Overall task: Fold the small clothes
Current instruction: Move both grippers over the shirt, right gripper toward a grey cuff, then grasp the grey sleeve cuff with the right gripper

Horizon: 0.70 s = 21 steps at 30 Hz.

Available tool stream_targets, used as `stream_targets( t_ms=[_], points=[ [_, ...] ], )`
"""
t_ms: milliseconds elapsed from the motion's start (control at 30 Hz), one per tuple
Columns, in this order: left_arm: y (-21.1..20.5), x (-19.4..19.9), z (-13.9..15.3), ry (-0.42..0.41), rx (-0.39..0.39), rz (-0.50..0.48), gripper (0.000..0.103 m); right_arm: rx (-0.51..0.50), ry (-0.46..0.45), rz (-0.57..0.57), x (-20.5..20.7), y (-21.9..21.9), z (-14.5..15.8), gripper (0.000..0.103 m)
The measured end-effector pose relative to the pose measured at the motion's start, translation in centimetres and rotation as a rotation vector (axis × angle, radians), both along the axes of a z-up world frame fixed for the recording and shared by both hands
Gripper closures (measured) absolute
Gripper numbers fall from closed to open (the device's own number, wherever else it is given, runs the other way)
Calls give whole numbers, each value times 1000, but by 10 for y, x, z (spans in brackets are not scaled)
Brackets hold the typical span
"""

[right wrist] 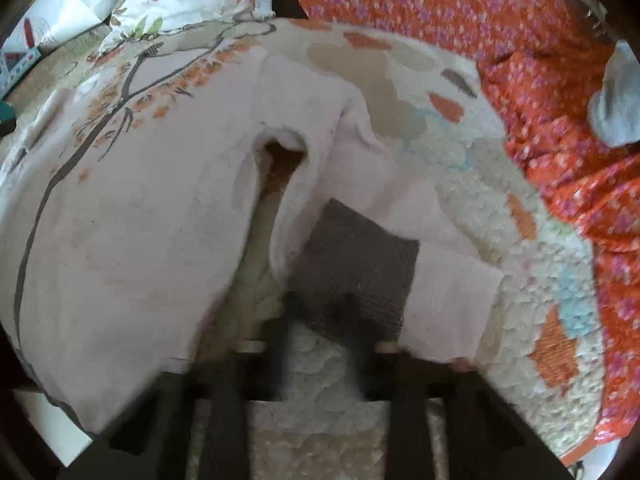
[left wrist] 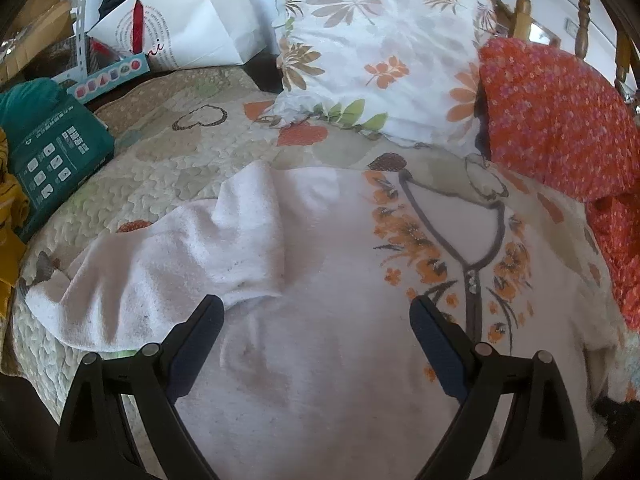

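A small pale pink sweater (left wrist: pixel 320 264) with orange flowers and a grey trim line lies on the quilted bedspread (left wrist: pixel 168 160). Its left sleeve (left wrist: pixel 160 264) is folded across toward the body. My left gripper (left wrist: pixel 316 312) is open and empty, hovering over the sweater's body. In the right wrist view the sweater (right wrist: pixel 132 208) spreads to the left, and its right sleeve (right wrist: pixel 400 208) has a grey-brown elbow patch (right wrist: pixel 360 260). My right gripper (right wrist: pixel 320 304) is blurred, its fingers close together at the patch's lower edge; whether they pinch the sleeve is unclear.
A floral pillow (left wrist: pixel 380 52) and an orange flowered cloth (left wrist: pixel 560 120) lie at the head of the bed. A teal box (left wrist: pixel 56 156), a white paper bag (left wrist: pixel 192 20) and yellow fabric (left wrist: pixel 8 240) sit at the left. A grey sock (right wrist: pixel 616 104) rests on the orange cloth.
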<state>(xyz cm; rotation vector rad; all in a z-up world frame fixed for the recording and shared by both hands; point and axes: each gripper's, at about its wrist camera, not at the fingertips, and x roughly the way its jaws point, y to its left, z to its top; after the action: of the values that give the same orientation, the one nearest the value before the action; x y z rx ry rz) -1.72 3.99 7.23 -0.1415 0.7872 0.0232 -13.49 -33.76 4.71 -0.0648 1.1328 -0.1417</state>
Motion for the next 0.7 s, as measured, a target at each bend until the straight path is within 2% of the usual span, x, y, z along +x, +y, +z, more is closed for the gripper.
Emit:
stream_targets(
  t_ms=[33,233,267,333,533,700],
  points=[
    [-1,0,0,1,2,2,9,33,-19,-18,-1,-6,4,93],
    [-1,3,-3,24,-24,10,9,286,-168,-168,-19,-45,42,95],
    [-3,3,-3,23,-21,9,10,298,-196,-213,-23,-54,49,95],
    [-5,2,-3,18,-14,3,9,287,-238,-298,-30,-74,62,96],
    [-4,1,-2,17,-19,9,10,120,-354,-652,-58,-171,103,96],
    [-2,1,2,11,-30,23,10,-4,-404,-847,-76,-223,132,97]
  ],
)
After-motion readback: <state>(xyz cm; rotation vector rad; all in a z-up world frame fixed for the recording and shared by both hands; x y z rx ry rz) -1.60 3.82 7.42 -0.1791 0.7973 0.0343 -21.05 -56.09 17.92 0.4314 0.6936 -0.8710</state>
